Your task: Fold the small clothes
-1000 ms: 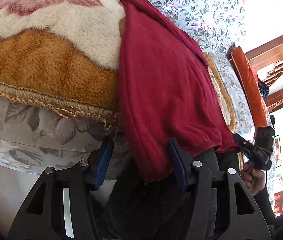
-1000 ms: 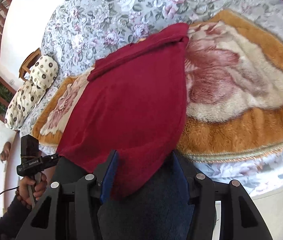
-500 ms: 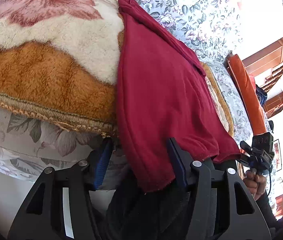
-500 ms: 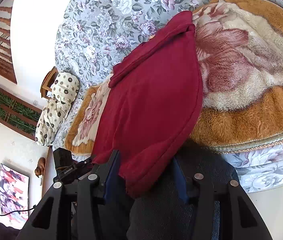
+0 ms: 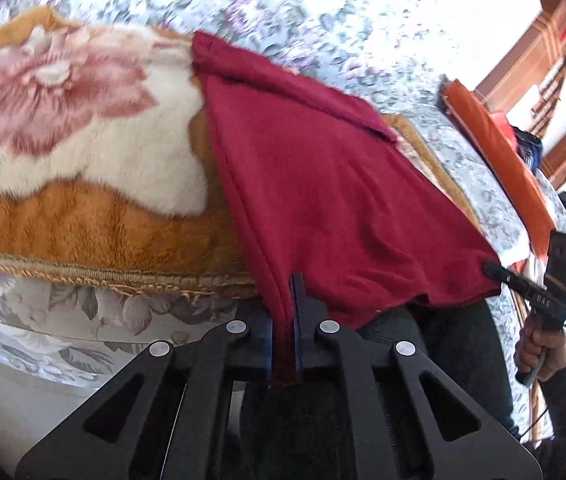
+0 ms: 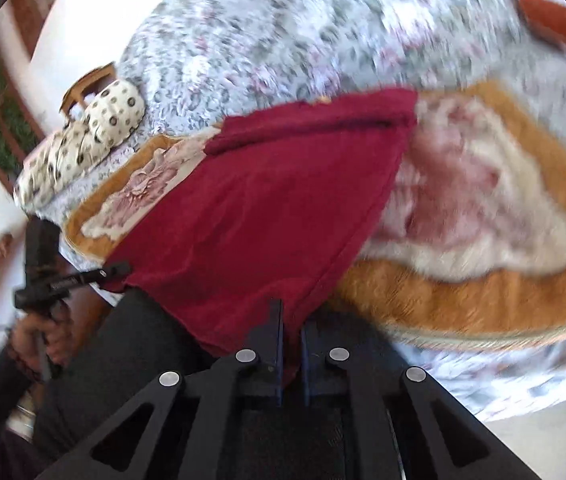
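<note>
A dark red garment [image 5: 323,184] lies spread on an orange and white plush blanket [image 5: 67,152] over a floral bed. Its near hem hangs over the bed's front edge. My left gripper [image 5: 285,320] is shut on the hem's left corner. My right gripper [image 6: 291,336] is shut on the hem's right corner of the same garment [image 6: 267,208]. The right gripper also shows in the left wrist view [image 5: 495,270], and the left gripper in the right wrist view [image 6: 119,270], each pinching a corner. The right wrist view is blurred.
A floral bedspread [image 5: 283,12] covers the bed. A spotted pillow [image 6: 83,140] lies at the far left, an orange cushion [image 5: 499,160] at the far right. The person's dark trousers [image 5: 307,420] are below the grippers.
Both grippers closed from open onto the garment's near hem corners. The hem is now drawn taut between them.
</note>
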Demonstrator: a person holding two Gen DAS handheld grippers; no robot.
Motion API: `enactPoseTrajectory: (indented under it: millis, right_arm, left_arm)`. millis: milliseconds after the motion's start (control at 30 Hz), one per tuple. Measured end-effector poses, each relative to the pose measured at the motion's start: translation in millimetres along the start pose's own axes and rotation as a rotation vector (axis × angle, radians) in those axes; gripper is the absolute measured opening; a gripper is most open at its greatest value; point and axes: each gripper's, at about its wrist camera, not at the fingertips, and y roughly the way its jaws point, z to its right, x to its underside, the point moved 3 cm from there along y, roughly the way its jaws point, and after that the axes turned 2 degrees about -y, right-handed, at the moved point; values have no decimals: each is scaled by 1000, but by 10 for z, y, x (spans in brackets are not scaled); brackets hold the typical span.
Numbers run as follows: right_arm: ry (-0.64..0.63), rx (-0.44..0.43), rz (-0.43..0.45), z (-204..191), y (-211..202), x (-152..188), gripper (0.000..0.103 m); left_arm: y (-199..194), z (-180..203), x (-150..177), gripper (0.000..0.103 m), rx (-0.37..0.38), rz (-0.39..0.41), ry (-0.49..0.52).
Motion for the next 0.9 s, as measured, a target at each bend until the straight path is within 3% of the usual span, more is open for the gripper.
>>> enactPoseTrajectory:
  millis: [100,267,400,500,633,767,900]
  right_arm:
    - [-61,20,45,-111,-286,-39,6]
    - [-61,-46,46,-180,-652,38,6]
    - [12,-140,43,-179,-947,210,6]
    - [84,-206,70,-156,-1086,191,6]
    - [207,-307,167,73,-1001,-137,6]
    - [264,-327,235,302,-722,-657,6]
    - [378,-351,264,674,-297,-1207,6]
  left_arm:
    - [-224,121,11,5,25,43,26]
    - [-679,241,126,5,63,118,18]
    - [-980,380,287,5,103,147,4]
    - [-972,465,227,5,110,168,2]
    - [-812,446,-158,5,108,229,-38]
    - [-654,351,-818,5,140,325,-138]
    - [-275,164,-1484,5,116,347,-251]
